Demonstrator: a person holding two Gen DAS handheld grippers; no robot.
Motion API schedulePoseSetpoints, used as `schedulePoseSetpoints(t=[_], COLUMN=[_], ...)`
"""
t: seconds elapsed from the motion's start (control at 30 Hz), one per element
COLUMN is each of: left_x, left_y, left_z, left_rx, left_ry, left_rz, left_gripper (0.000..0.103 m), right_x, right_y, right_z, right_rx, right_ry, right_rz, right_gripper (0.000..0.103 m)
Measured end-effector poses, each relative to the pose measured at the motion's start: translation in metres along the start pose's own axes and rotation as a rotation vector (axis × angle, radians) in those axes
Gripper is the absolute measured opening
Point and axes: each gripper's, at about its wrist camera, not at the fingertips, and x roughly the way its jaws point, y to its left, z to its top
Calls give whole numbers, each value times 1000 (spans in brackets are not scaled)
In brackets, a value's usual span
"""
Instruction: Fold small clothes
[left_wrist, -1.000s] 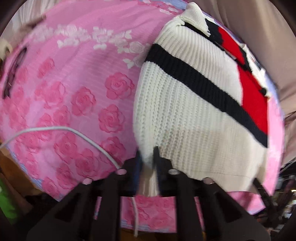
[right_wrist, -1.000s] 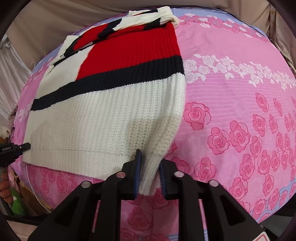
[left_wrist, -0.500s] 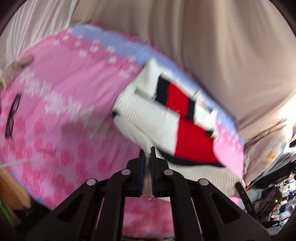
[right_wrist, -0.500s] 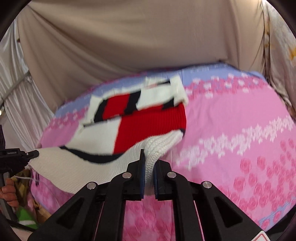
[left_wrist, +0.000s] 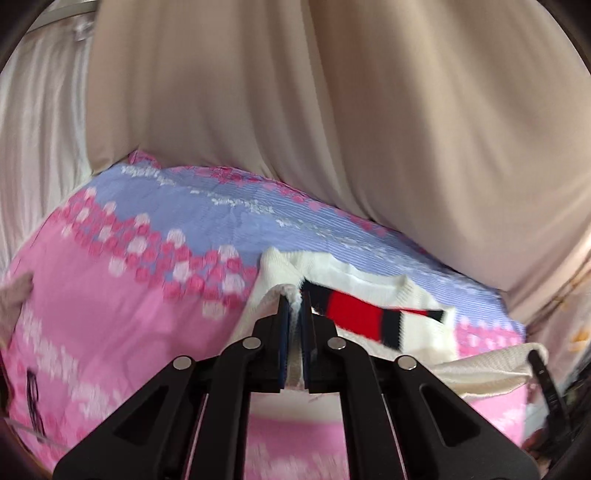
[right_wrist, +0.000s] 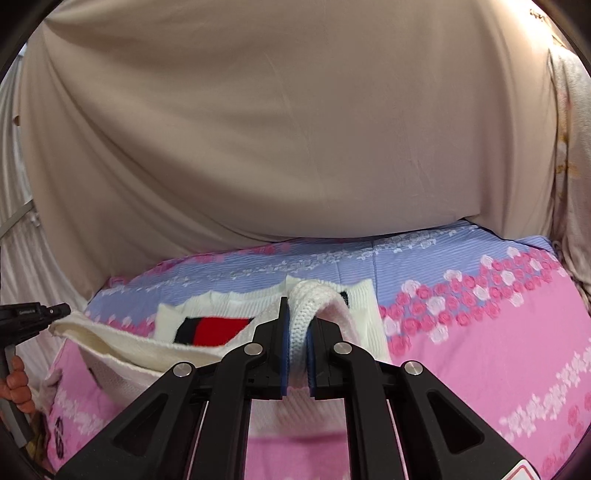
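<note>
A small white knit sweater (left_wrist: 354, 314) with red and black bands lies on the pink and lilac floral bedsheet (left_wrist: 110, 295). My left gripper (left_wrist: 294, 295) is shut on its white hem at one bottom corner. My right gripper (right_wrist: 297, 306) is shut on the other bottom corner of the sweater (right_wrist: 218, 328). Both hold the hem lifted and carried toward the collar end, so the lower half drapes over the upper half. In the right wrist view the left gripper (right_wrist: 55, 310) shows at the left edge with the stretched hem.
A beige curtain (right_wrist: 295, 129) hangs close behind the far edge of the bed. The floral sheet (right_wrist: 498, 332) extends wide to the right. A dark object (left_wrist: 33, 398) lies on the sheet at the left. A hand (right_wrist: 14, 384) grips the left tool's handle.
Both grippers have lifted the sweater's bottom hem and carried it forward over the body toward the collar. The views have tilted up from the sheet to the curtain.
</note>
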Motion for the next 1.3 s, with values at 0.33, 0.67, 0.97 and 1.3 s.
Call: schedulePoseSetpoints(t=[0.33,0.67,0.97,1.3], left_x=[157,230,203,230], left_y=[-14,-20,-11,9], left_z=[18,15,6,-1], left_rx=[93,137,133,81], left_ry=[86,147,140,233], left_rz=[148,209,191,180], left_gripper=[5,6,56,59], right_x=[162,233,176,212], right_y=[-14,-28,-31,-45], right_z=[-1,-25,-21,-45], right_rx=[17,-7,-28,-52], right_ry=[145,258,146,289], right_rz=[-86,-132,-134,-148], right_gripper=[7,8,55,55])
